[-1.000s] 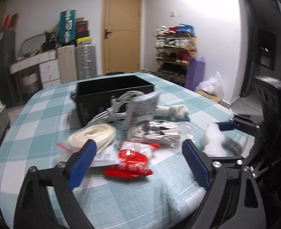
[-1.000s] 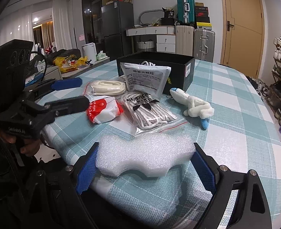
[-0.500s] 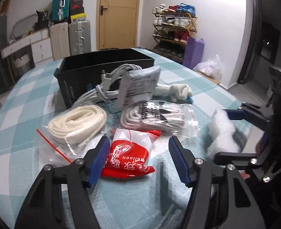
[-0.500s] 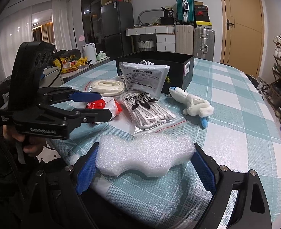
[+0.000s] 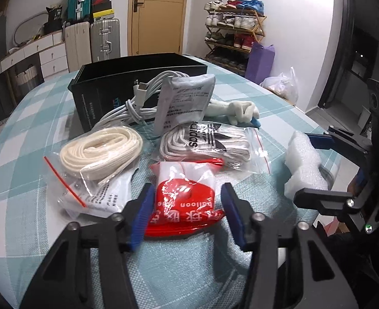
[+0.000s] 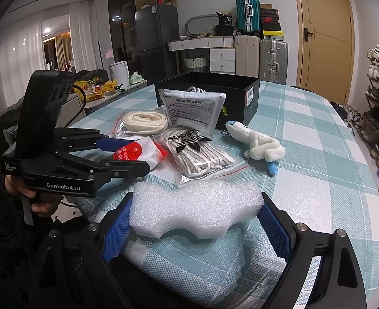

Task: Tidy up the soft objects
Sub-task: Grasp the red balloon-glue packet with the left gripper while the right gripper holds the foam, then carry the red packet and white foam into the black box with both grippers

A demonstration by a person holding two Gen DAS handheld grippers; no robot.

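Observation:
My left gripper has its blue pads on either side of a red balloon packet lying on the table; the jaws are closing around it, touching its sides. The same packet shows in the right wrist view, between the left gripper's fingers. My right gripper is shut on a white foam piece near the table's front edge; the foam also shows in the left wrist view. A black open box stands behind the pile.
On the checked tablecloth lie a bag of cream laces, an adidas lace bag, a white sachet, a white cable bundle and a white plush toy. Suitcases and a shoe rack stand beyond.
My left gripper has moved forward and down to the red packet and narrowed its jaws around it. My right gripper has stayed still with the foam.

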